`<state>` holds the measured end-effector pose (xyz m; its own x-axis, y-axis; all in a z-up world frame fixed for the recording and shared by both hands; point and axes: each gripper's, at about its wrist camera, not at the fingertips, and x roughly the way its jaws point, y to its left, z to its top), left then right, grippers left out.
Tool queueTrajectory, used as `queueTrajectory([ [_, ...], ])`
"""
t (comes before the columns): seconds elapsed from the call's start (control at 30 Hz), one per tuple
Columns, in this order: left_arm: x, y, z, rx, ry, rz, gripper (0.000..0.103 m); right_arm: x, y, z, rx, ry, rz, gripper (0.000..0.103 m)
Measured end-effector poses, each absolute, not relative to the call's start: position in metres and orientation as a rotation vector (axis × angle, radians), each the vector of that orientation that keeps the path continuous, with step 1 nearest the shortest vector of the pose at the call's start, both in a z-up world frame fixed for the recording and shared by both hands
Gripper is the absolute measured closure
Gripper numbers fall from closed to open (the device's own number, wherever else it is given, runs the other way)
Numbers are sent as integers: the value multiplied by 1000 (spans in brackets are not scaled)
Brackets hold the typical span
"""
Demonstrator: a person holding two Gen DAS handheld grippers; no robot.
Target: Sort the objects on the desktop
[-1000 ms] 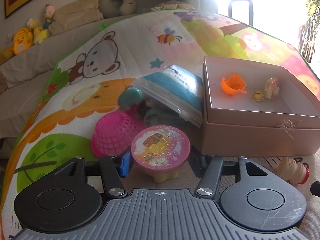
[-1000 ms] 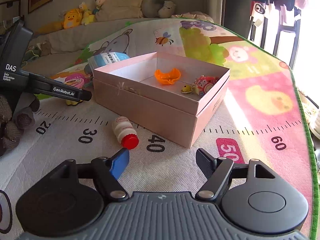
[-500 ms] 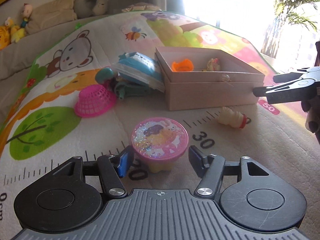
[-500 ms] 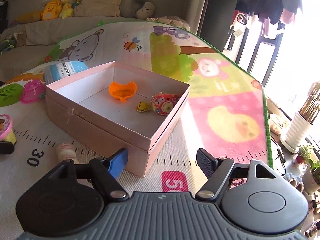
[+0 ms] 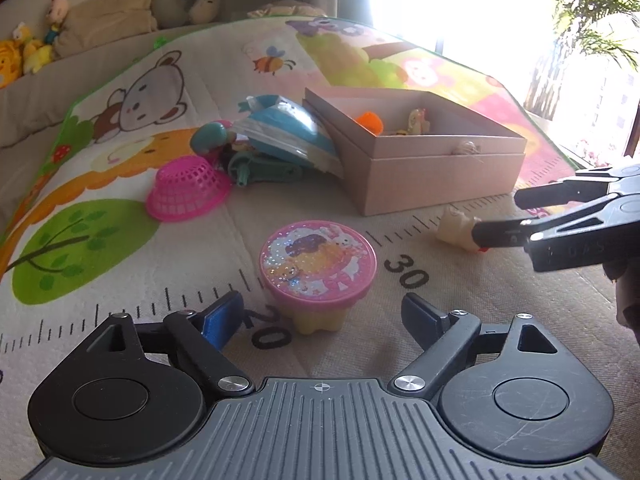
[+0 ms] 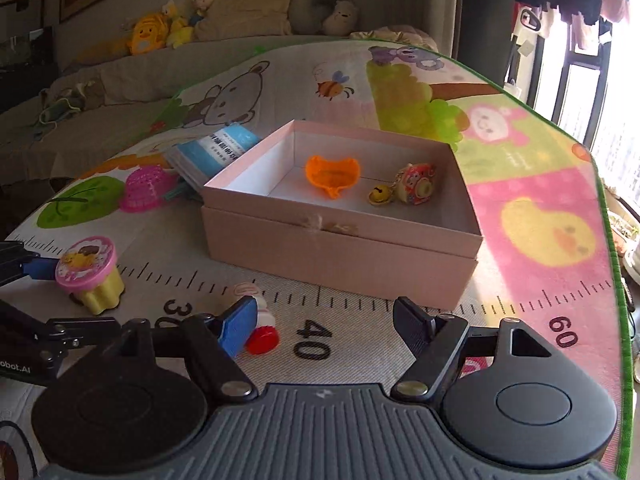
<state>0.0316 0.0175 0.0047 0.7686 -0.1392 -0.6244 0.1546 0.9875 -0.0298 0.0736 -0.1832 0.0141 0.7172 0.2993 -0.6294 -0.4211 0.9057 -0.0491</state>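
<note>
Opening right now: your left gripper (image 5: 320, 314), jaws spreading on either side of the pink-lidded cup (image 5: 318, 276), pads clear of it. The cup stands upright on the play mat (image 5: 120, 264), at the ruler print's 20 mark, in front of the pink box (image 6: 340, 248) and well apart from it.

Your right gripper (image 6: 324, 320) stands apart with nothing between the jaws. It sits in front of the box's near wall, over the 40 mark. The small bottle (image 6: 256, 316) with the red cap lies on its side just in front of the box, partly hidden behind your right gripper's blue pad (image 6: 238, 326). Can't tell from the wrist view whether the pad touches it.

Inside the box, on its floor: orange toy (image 6: 332, 174) toward the back, bell keychain (image 6: 408, 190) just beside it to the right.

Left of the box: blue packet (image 5: 280, 132) leaning against the box's left wall, green toy (image 5: 256, 166) under the packet's edge, pink basket (image 5: 186, 188) upside down farther left. Behind the box, past the mat's far edge, plush toys (image 6: 160, 34) sit in a row on a ledge.
</note>
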Motion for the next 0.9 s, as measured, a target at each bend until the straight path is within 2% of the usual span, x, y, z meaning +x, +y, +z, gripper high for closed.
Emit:
queueTrajectory([
  [0.17, 31, 18, 5, 15, 670, -147, 9, 71, -169, 2, -321, 647, 321, 28],
  [0.33, 34, 19, 4, 9, 682, -146, 8, 74, -184, 11, -245, 639, 303, 28],
  [0.47, 34, 19, 3, 14, 677, -142, 8, 85, -187, 8, -62, 739, 381, 41],
  [0.63, 35, 19, 3, 16, 678, -128, 8, 89, -173, 3, -28, 725, 372, 42],
  [0.7, 36, 17, 3, 26, 685, -111, 8, 90, -168, 0, -30, 724, 370, 47],
  [0.77, 38, 16, 5, 30, 682, -95, 8, 90, -163, -1, -82, 708, 351, 70],
  [0.8, 39, 15, 6, 26, 679, -84, 10, 90, -162, -1, -100, 705, 345, 76],
  [0.9, 44, 11, 10, 27, 666, -65, 17, 86, -168, 3, -82, 713, 370, 78],
])
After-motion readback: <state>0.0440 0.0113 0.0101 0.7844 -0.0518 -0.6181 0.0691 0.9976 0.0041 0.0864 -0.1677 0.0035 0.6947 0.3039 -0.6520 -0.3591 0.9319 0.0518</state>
